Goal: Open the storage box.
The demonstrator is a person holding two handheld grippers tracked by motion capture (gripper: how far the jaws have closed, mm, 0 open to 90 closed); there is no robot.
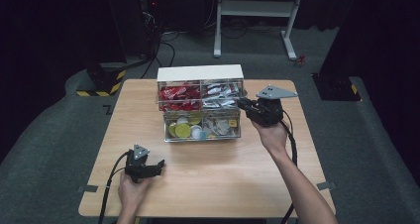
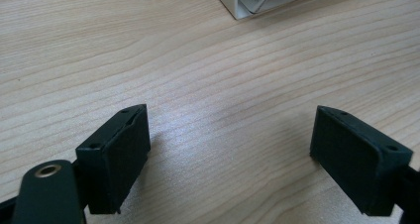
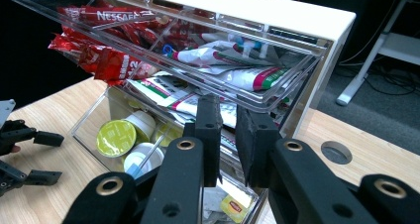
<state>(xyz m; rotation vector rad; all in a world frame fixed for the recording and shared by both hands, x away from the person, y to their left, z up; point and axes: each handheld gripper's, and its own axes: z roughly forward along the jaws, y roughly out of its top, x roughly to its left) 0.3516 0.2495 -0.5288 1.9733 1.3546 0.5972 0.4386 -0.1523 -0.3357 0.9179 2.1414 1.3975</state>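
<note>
In the high view, a clear drawer organizer (image 1: 200, 105) sits at the counter's (image 1: 213, 174) upper centre, the right tongs (image 1: 243, 105) at its right edge and the left tongs (image 1: 159, 165) resting lower left. In the left gripper view, the left tongs (image 2: 230, 149) gape wide over bare wood. In the right gripper view, the right tongs (image 3: 227, 140) sit nearly together, low centre of the frame, before the organizer's open drawers (image 3: 277, 92) of sachets; whether they pinch anything is unclear.

Dark curtained room, grey carpet floor (image 1: 49, 135), white frame stand (image 1: 255, 8), wooden table (image 1: 208, 184)

A drawer organiser (image 1: 200, 73) stands at the back middle of the table (image 1: 213, 169), its drawers pulled out toward the person. The right gripper (image 1: 243, 104) sits at the organiser's right front corner, just beside the upper drawer (image 3: 277, 92). The left gripper (image 1: 159, 166) rests on the table well in front and to the left.
</note>
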